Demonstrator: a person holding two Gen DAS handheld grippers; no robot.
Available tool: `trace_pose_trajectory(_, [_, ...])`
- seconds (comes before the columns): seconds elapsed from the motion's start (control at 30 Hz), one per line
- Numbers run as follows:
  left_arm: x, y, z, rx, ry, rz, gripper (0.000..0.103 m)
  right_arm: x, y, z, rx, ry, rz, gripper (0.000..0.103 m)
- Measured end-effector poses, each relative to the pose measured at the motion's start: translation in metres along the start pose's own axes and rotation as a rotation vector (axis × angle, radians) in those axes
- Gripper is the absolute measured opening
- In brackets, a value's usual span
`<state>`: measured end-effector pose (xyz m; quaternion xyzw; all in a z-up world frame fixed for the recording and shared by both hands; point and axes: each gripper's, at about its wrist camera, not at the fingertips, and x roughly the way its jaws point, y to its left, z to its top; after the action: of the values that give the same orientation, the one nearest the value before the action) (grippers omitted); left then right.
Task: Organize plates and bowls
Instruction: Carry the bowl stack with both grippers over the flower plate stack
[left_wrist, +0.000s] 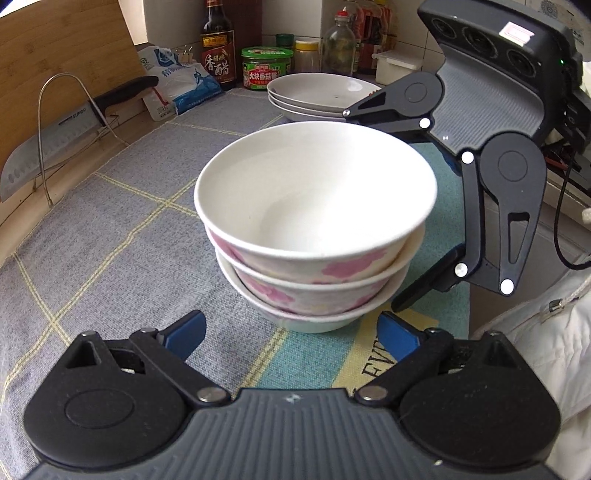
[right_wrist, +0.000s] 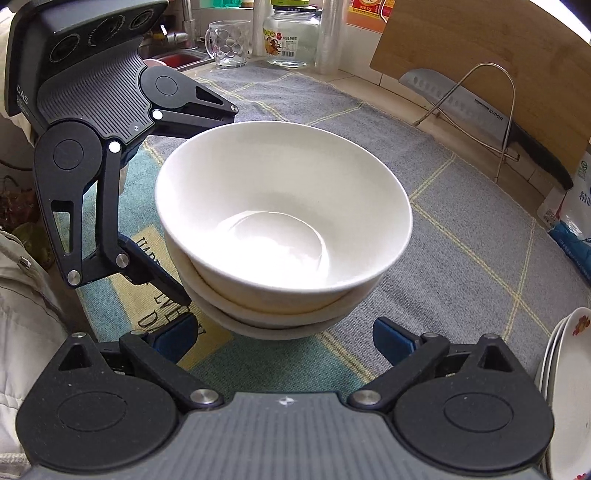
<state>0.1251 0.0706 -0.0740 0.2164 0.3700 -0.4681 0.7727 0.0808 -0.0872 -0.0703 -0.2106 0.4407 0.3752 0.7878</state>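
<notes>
A stack of three white bowls (left_wrist: 314, 221) with pink flower prints stands on the grey mat; it also shows in the right wrist view (right_wrist: 284, 229). My left gripper (left_wrist: 291, 332) is open, its blue-padded fingers just in front of the stack's base. My right gripper (right_wrist: 282, 341) is open, its fingers on either side of the stack's base. In the left wrist view the right gripper (left_wrist: 369, 206) sits at the stack's right side, jaws spread. In the right wrist view the left gripper (right_wrist: 210, 203) sits at the stack's left. A stack of white plates (left_wrist: 317, 94) lies behind the bowls.
A cleaver (left_wrist: 48, 147) rests in a wire rack by a wooden board. A vinegar bottle (left_wrist: 218, 44), jars (left_wrist: 266, 68) and a salt bag (left_wrist: 181, 81) line the back. A glass mug (right_wrist: 227, 42) and jar (right_wrist: 291, 35) stand near the sink. The plates' edge (right_wrist: 569, 387) shows at right.
</notes>
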Motion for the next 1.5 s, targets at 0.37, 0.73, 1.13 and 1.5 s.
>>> trace_pose_trajectory(0.37, [0.005, 0.004, 0.017, 0.105, 0.032, -0.089, 0.096, -0.006, -0.012, 0.009, -0.030, 0.003, 0.066, 0.095])
trace_pose_trajectory(0.73, [0.013, 0.012, 0.023, 0.146, 0.048, -0.170, 0.090, -0.004, -0.015, 0.015, -0.054, 0.026, 0.123, 0.086])
trace_pose_trajectory(1.13, [0.011, 0.014, 0.024, 0.175, 0.058, -0.211, 0.085, -0.002, -0.019, 0.017, -0.072, 0.043, 0.145, 0.086])
trace_pose_trajectory(1.5, [0.012, 0.014, 0.025, 0.182, 0.067, -0.208, 0.084, -0.001, -0.018, 0.019, -0.068, 0.055, 0.147, 0.086])
